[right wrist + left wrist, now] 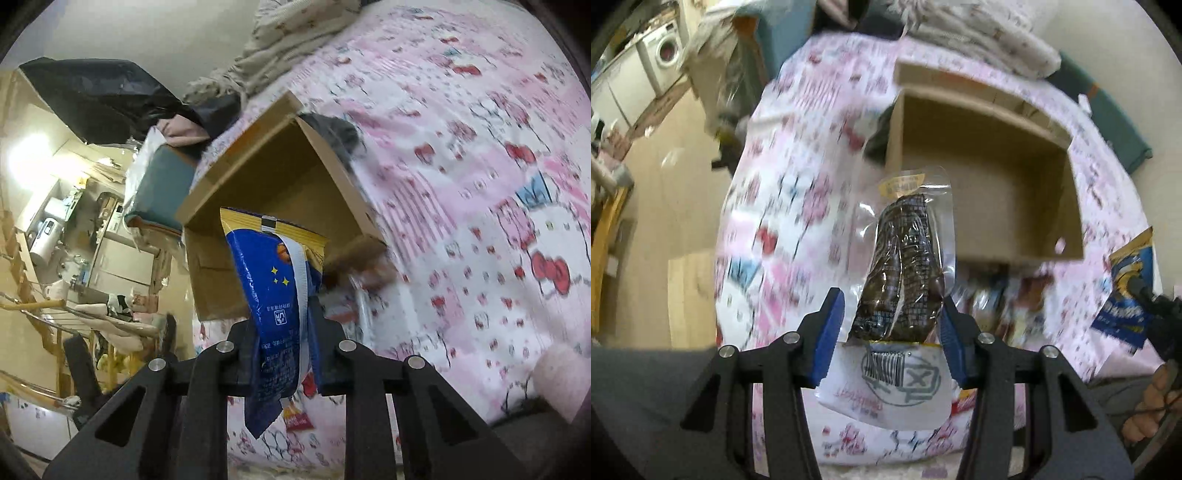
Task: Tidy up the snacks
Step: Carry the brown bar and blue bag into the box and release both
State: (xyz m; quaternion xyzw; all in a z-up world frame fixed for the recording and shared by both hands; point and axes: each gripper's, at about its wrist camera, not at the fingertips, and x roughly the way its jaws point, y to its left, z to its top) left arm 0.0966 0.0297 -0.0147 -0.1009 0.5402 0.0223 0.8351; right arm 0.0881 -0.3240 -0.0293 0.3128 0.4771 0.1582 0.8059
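The left gripper (892, 332) is clamping a clear vacuum pack (905, 266) of dark food, holding it above the pink bedsheet (798, 155) before 1 open cardboard box (982, 177). The right gripper (282, 350) is pinching a blue snack bag (275, 295) near that box (273, 177).

Both wrist views—close above shared box (990, 177)
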